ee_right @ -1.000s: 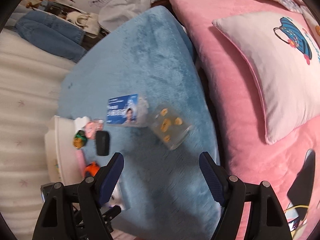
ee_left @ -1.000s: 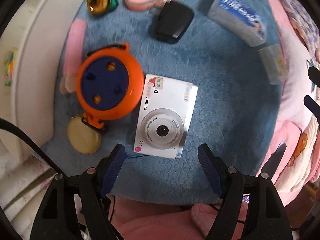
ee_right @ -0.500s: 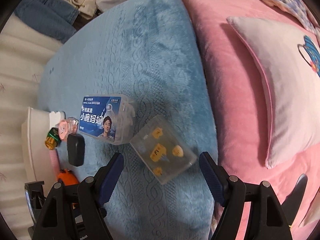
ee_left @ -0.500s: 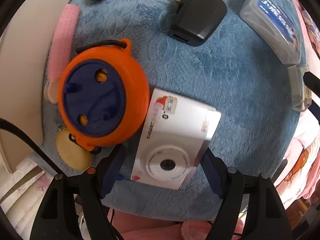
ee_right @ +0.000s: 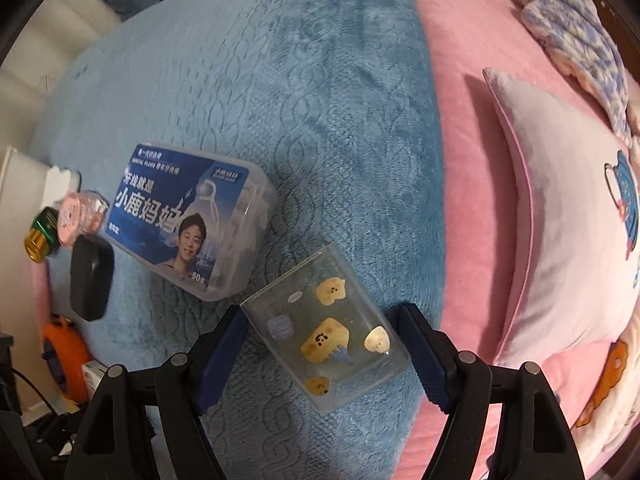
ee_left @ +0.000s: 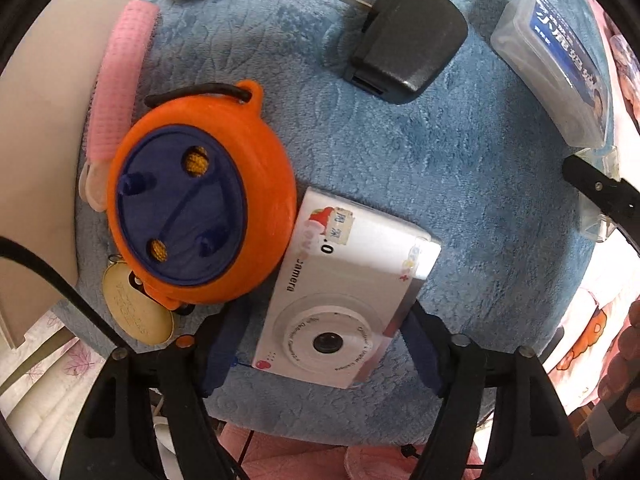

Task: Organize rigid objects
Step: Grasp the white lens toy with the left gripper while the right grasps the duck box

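White compact camera (ee_left: pixel 348 304) lies lens-up on the blue blanket (ee_left: pixel 460 160), touching the orange reel (ee_left: pixel 204 208); clear sticker-marked box (ee_right: pixel 326 332) lies flat nearby.

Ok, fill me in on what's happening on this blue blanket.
A person is tidying small items with a gripper in each hand. The left gripper is closing around the white camera, which lies against the orange round case. The right gripper is closing around the clear sticker box, beside the floss pick box. Neither item is lifted off the blue blanket yet.
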`<state>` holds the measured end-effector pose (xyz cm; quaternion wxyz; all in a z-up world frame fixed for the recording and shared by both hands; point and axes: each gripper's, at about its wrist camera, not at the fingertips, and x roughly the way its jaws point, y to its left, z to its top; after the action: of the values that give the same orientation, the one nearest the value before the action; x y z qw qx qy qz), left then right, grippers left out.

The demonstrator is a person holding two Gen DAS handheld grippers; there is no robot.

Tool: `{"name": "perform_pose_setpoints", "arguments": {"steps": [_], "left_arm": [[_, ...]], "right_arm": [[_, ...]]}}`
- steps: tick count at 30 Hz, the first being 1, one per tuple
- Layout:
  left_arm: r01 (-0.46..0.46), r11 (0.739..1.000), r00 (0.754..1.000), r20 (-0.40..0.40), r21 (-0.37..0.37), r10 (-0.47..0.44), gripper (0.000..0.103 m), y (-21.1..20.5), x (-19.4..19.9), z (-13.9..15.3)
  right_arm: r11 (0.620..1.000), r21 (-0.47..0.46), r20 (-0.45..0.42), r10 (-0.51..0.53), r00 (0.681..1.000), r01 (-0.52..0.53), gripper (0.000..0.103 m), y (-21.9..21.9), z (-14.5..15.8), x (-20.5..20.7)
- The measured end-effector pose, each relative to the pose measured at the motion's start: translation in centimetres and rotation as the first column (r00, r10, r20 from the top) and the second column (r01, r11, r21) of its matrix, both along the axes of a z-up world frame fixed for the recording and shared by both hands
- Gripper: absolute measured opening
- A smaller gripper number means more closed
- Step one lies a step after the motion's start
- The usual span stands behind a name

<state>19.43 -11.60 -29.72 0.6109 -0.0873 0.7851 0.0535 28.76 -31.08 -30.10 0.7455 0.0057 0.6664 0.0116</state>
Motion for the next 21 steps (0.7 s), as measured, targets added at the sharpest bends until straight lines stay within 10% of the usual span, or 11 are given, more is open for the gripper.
{"name": "perform_pose_setpoints", "arguments": {"steps": [21], "left_arm": [[-0.071, 0.995, 0.994, -0.083, -0.071, 0.065, 0.067, 0.3, -3.0, 0.0]], "right_arm": [[0.998, 0.066, -0.103, 0.021, 0.994, -0.015, 0.058, 0.8, 1.1, -4.8]]}}
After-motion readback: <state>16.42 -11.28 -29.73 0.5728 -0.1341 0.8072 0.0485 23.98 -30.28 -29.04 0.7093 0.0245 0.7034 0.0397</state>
